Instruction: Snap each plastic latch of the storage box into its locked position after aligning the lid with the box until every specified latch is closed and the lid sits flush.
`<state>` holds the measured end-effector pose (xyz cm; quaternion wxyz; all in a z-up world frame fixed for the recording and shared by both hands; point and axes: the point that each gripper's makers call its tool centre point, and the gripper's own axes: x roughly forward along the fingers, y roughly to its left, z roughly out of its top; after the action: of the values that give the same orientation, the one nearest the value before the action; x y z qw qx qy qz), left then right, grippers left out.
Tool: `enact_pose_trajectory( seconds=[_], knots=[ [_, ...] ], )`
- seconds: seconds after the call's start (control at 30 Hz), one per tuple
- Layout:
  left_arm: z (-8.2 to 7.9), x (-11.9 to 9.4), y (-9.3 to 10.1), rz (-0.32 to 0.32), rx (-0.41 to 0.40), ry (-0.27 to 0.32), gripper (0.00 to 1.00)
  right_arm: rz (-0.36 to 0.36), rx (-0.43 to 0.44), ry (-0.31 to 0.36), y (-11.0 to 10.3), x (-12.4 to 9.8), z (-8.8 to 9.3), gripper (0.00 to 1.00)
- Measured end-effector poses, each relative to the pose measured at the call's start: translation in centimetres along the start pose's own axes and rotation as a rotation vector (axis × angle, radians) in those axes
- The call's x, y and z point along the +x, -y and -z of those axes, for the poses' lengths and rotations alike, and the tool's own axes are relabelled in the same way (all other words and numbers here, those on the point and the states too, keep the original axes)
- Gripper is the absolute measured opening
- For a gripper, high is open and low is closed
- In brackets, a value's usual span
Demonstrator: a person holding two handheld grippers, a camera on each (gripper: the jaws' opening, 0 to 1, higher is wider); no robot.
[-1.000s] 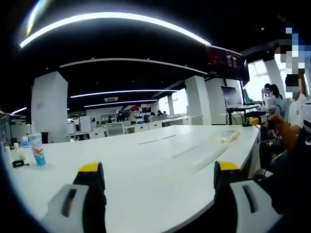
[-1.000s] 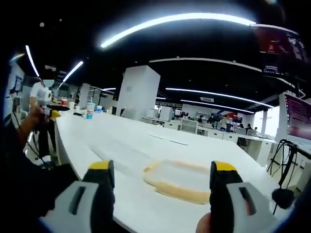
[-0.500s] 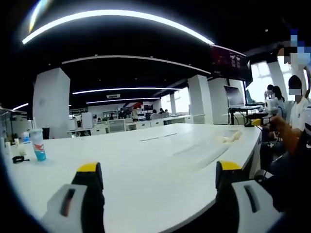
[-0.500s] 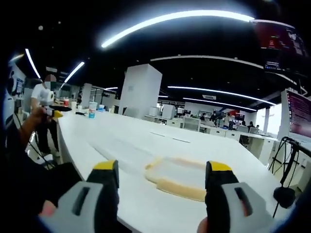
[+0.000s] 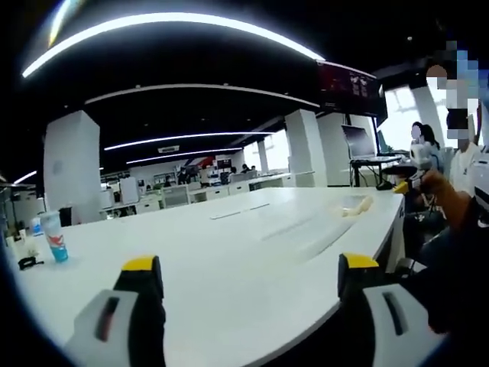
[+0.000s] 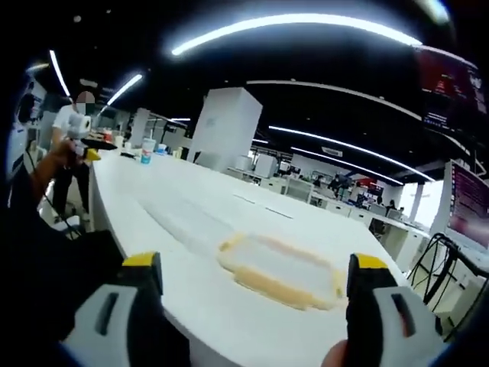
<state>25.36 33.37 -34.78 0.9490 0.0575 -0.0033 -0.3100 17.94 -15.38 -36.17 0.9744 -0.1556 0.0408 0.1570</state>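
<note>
The storage box lies on the white table, low and flat, with a clear top and a pale yellow rim. It sits just beyond my right gripper, whose yellow-tipped jaws stand open on either side of it, apart from it. The latches are too blurred to tell. In the left gripper view the same box is small and far off to the right. My left gripper is open over bare table, holding nothing. Each gripper shows in the other's view, held in a hand.
A cup with a red and blue print stands with small items at the far end of the long table. The table's front edge runs close below both grippers. A screen on a stand and seated people are at the back.
The right gripper's jaws have spread wider, and its view has come closer over the box. The left gripper view has shifted only slightly; its jaws stay open.
</note>
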Motion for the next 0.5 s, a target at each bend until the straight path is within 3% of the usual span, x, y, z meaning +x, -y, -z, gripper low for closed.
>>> enact_pose_trajectory(
  seconds=[0.17, 0.37, 0.5],
  knots=[
    [-0.1, 0.3, 0.1, -0.008, 0.003, -0.006, 0.95, 0.029, 0.048, 0.024, 1.2, -0.6, 0.0, 0.88],
    [-0.2, 0.3, 0.4, 0.004, 0.008, -0.019, 0.90, 0.057, 0.070, 0.034, 2.1, -0.8, -0.1, 0.86],
    [0.2, 1.6, 0.8, 0.013, -0.020, -0.031, 0.91, 0.063, 0.075, 0.034, 2.2, -0.4, 0.0, 0.88]
  ],
)
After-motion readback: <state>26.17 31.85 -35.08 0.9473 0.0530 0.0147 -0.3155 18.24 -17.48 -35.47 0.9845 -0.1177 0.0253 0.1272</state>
